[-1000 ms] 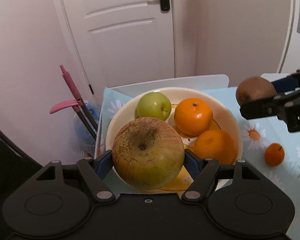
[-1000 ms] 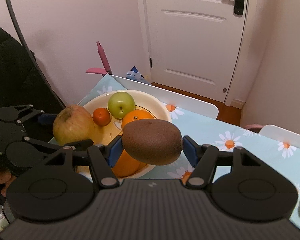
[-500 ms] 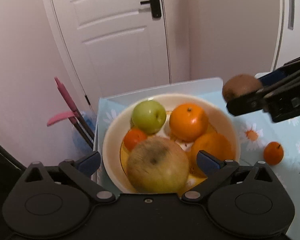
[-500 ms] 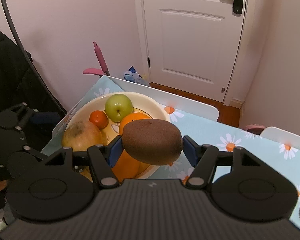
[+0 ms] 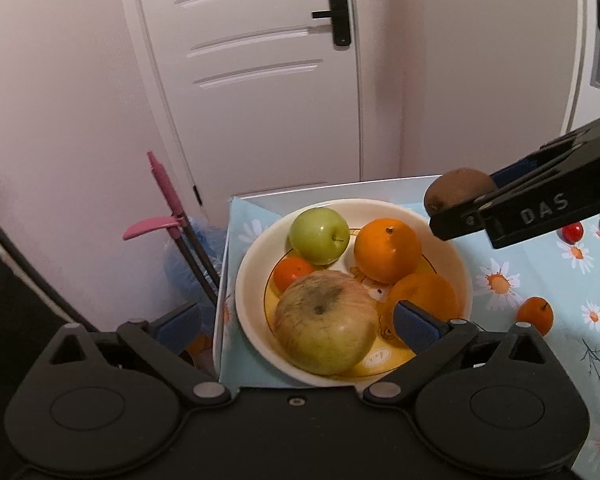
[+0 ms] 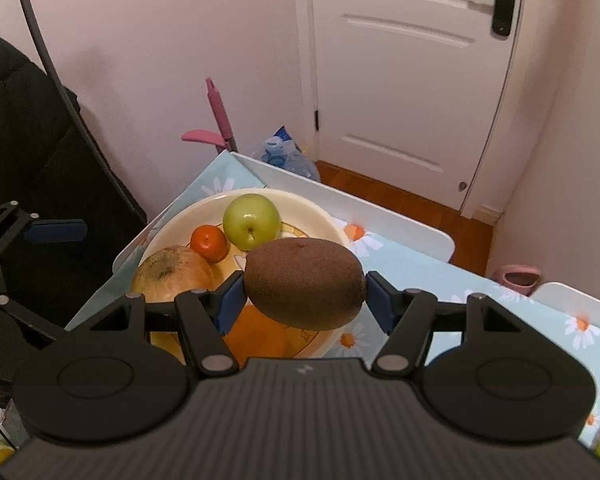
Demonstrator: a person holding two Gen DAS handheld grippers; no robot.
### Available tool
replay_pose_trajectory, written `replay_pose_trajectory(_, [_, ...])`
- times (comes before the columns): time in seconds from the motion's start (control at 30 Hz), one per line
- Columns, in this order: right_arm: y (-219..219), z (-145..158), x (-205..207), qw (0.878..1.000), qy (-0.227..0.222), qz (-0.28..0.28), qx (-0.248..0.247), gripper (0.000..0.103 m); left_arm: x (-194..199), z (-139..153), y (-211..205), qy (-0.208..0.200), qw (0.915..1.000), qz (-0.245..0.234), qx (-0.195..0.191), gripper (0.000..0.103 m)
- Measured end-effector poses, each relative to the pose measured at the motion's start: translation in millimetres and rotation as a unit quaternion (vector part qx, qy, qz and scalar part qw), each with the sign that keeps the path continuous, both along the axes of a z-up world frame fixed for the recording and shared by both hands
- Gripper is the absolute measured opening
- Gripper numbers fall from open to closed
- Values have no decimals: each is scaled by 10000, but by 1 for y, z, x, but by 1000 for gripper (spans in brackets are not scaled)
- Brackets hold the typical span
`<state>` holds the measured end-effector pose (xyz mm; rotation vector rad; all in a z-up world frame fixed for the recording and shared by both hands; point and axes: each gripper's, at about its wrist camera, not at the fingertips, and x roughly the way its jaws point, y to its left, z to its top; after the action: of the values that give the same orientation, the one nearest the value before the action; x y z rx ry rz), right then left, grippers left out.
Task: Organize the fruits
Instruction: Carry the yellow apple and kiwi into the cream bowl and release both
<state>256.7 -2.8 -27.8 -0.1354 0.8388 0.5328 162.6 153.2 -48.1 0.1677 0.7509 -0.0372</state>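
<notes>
Gripping fuzzy oval kiwi (image 6: 304, 283), round glossy bowl (image 6: 172, 216)

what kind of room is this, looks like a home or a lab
Most likely a home, perhaps a dining corner: a table with a daisy-print cloth holding a fruit bowl, a white panelled door with wood flooring beyond, and a pink-handled tool against the wall.

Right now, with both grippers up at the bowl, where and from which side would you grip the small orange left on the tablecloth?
Grip the small orange across its round middle, coming from above: it sits stem-up and alone on the tablecloth, apart from the bowl. The open left gripper seems the likelier one, since the right gripper holds the kiwi.
</notes>
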Motion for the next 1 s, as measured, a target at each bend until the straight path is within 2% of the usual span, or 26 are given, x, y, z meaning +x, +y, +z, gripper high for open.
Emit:
replay_pose_trajectory(0.27, [-2, -23, 8, 9990, 335, 87, 299, 79, -10, -1, -2, 13, 9995, 310, 54, 103])
replay_pose_trajectory(0.47, [-5, -32, 10, 9977, 373, 209, 532, 81, -15, -2, -5, -9, 9989, 466, 38, 103])
replay_pose_trajectory(0.6, [-8, -29, 11, 9971, 208, 214, 706, 102, -17, -2, -10, 12, 9986, 520, 44, 103])
replay_pose_trajectory(1.0, [-15, -10, -6, 9971, 155, 210, 719, 103, -27, 7, -20, -32, 9982, 592, 9, 103])
